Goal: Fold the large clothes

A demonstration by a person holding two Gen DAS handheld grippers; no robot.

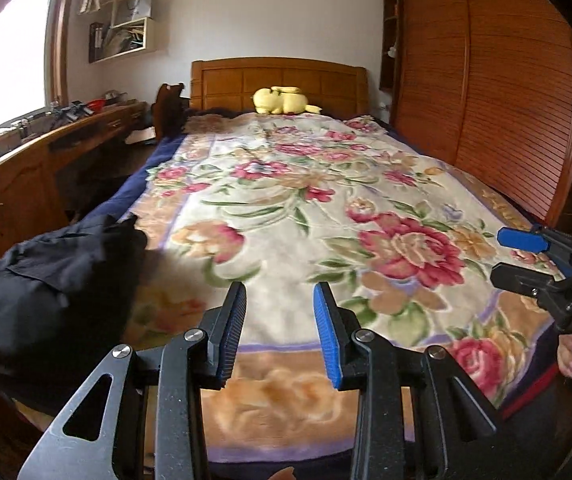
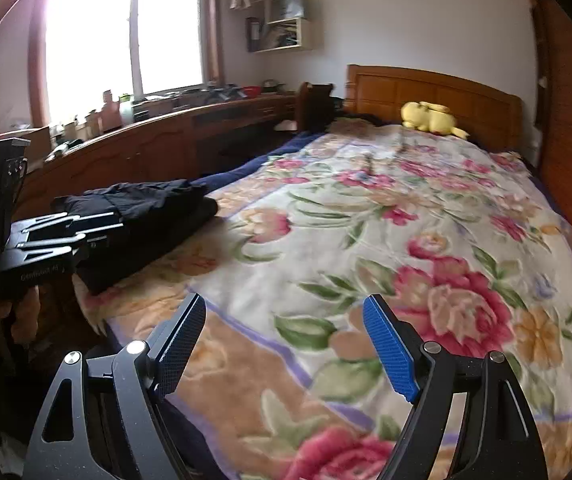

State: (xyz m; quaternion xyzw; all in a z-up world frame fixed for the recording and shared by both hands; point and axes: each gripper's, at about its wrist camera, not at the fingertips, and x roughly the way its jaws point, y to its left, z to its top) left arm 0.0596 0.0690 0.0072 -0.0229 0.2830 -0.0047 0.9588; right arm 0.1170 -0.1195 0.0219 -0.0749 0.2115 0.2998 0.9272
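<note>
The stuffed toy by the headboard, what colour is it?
Yellow. The stuffed toy shows best in the right wrist view.

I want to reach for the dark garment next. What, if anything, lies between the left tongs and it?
Nothing visible. The dark garment lies at the bed's near left corner, just left of the open, empty left tongs. Only bare floral blanket lies between them.
</note>
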